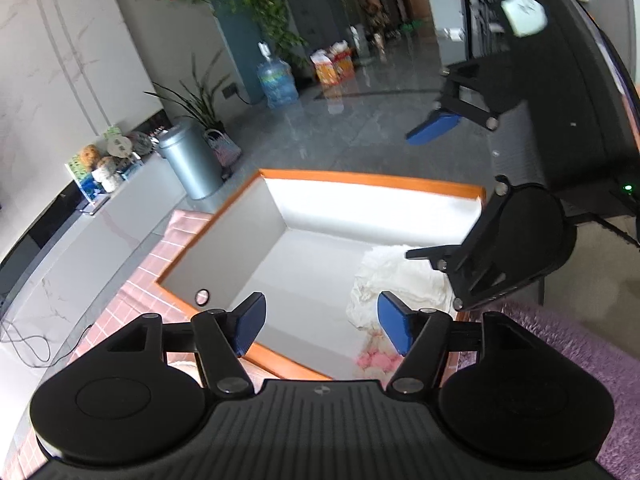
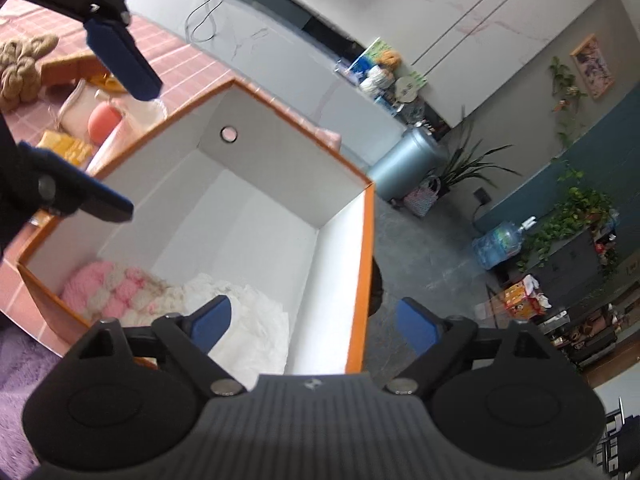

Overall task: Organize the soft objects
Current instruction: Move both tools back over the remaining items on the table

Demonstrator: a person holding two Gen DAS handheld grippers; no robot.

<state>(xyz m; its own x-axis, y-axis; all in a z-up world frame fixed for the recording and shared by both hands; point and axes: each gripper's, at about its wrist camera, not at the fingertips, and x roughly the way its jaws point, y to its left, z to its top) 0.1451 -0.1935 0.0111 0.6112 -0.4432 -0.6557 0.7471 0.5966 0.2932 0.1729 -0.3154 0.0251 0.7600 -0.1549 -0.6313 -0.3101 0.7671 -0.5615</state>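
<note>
Pink checkered tablecloth (image 2: pixel 168 50) bears the orange-rimmed box (image 2: pixel 366 264); both grippers, left (image 1: pixel 320 326) and right (image 2: pixel 314 322), hover spread and empty, probably between placements; the beige knot cushion (image 2: pixel 22 64) likely comes next.

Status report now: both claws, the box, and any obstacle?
Left claw open, empty, above box. Right claw open, empty, over box corner. White cloth and pink knit inside. No obstacle seen.

knitted cushion (image 2: pixel 116 290) beside cloth (image 2: pixel 248 320), in box (image 2: pixel 280 152)
</note>
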